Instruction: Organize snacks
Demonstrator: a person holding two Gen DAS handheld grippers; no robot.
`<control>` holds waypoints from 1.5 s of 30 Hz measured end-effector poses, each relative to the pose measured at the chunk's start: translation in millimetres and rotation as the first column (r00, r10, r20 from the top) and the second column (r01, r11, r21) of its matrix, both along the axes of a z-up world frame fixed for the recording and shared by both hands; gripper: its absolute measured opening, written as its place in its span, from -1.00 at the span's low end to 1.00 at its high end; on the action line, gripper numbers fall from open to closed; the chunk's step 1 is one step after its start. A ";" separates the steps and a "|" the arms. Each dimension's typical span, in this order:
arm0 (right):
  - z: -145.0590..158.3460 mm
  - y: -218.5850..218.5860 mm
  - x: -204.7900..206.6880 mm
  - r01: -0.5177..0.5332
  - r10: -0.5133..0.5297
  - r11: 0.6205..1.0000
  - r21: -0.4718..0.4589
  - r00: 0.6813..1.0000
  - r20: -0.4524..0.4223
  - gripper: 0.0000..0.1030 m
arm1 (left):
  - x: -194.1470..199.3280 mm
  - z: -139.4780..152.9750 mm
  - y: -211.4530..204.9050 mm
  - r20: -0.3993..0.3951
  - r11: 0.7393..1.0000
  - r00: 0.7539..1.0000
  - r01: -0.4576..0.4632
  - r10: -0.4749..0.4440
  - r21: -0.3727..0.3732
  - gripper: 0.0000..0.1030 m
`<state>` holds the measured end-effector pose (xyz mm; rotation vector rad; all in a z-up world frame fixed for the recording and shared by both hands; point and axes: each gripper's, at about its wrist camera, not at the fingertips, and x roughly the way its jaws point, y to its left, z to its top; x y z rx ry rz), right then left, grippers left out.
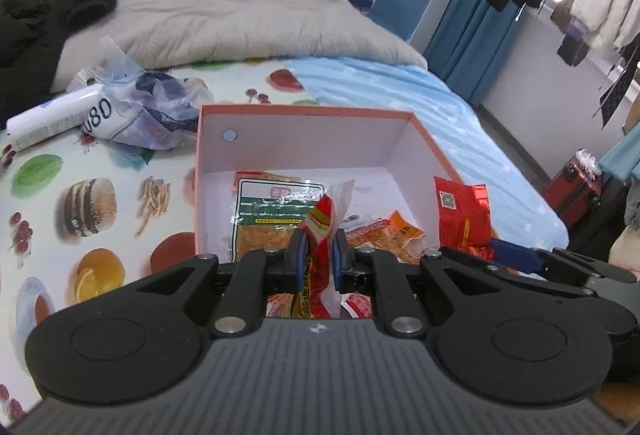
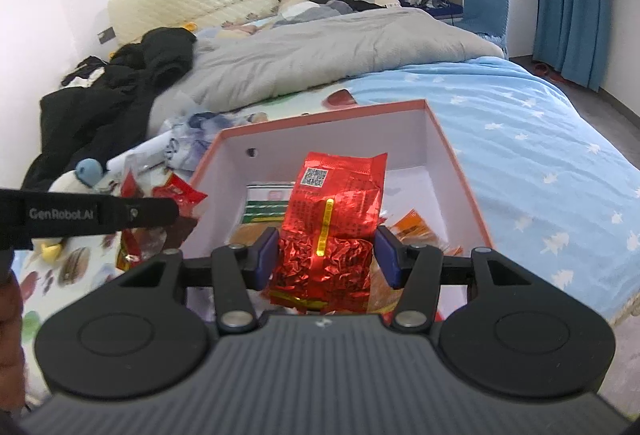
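A pink-rimmed open box (image 1: 308, 109) with white walls sits on the bed; it also shows in the right wrist view (image 2: 460, 171). My left gripper (image 1: 318, 259) is shut on a red and yellow snack packet (image 1: 322, 223) over the box's near edge. My right gripper (image 2: 326, 257) is shut on a red foil packet (image 2: 334, 211) with a QR code, held above the box; the same packet shows in the left wrist view (image 1: 464, 213). Inside the box lie a green-labelled packet (image 1: 272, 207) and orange packets (image 1: 396, 233).
A food-print mat (image 1: 92, 203) covers the bed under the box. A white tube (image 1: 52, 119) and crumpled plastic bag (image 1: 152, 111) lie left of it. Loose red snack packets (image 2: 160, 211) and a plush toy (image 2: 76, 179) lie left. A grey duvet (image 1: 240, 19) is behind.
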<state>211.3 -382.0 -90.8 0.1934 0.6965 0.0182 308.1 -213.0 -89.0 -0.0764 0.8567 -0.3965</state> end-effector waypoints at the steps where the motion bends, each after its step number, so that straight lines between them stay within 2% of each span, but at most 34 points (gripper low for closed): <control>1: -3.5 -1.9 5.2 -0.001 0.001 1.000 -0.002 1.000 -0.006 0.06 | 6.8 -4.1 -1.8 -0.011 1.000 1.000 0.002 -0.002 -0.002 -0.70; 7: -20.5 -8.7 27.3 -0.001 0.002 1.000 0.004 0.999 -0.038 0.08 | 28.2 -14.9 -2.2 -0.036 1.000 0.999 0.015 -0.016 -0.010 -0.69; 8: -22.1 -8.7 29.4 0.001 -0.001 1.000 0.005 0.999 -0.040 0.08 | 28.5 -14.8 -2.1 -0.033 1.000 0.999 0.018 -0.018 -0.006 -0.63; 10: -23.6 -9.2 32.7 0.006 -0.005 1.000 0.007 0.999 -0.044 0.08 | 30.0 -14.6 -1.0 -0.037 1.000 0.999 0.015 -0.015 0.010 -0.38; 12: -23.7 -9.4 34.1 0.014 -0.013 1.000 0.013 0.999 -0.052 0.11 | 27.0 -9.3 1.1 -0.039 1.000 0.999 0.000 0.001 0.028 0.19; 13: -22.7 -9.8 34.0 0.016 -0.015 1.000 0.016 0.998 -0.057 0.15 | 25.3 -6.2 3.3 -0.031 1.000 1.000 -0.003 0.004 0.026 0.29; 14: -21.2 -9.9 33.2 0.018 -0.017 1.000 0.016 0.998 -0.060 0.32 | 22.2 -1.4 6.2 -0.011 1.000 1.000 -0.005 0.005 0.021 0.34; 15: -19.0 -9.6 31.3 0.022 -0.021 1.000 0.014 0.998 -0.057 0.45 | 19.3 3.2 8.0 0.001 1.000 1.000 -0.005 0.005 0.019 0.34; 16: -16.5 -9.1 28.5 0.024 -0.023 1.000 0.012 0.998 -0.050 0.47 | 16.4 7.8 9.7 0.008 1.000 1.000 -0.004 0.004 0.020 0.34; 23: 10.4 -5.3 2.4 0.042 -0.042 0.999 0.013 0.999 0.006 0.47 | -21.7 47.8 26.0 0.086 1.000 0.996 -0.008 0.008 0.004 0.43; 38: 94.1 18.9 -99.8 0.048 -0.052 0.999 0.025 0.978 0.201 0.47 | -149.4 132.7 65.4 0.259 0.999 0.966 -0.007 0.016 -0.038 0.44; 45: 113.4 34.5 -146.3 0.048 -0.052 0.999 0.022 0.964 0.259 0.47 | -207.5 149.5 80.3 0.305 0.998 0.952 -0.002 0.021 -0.061 0.45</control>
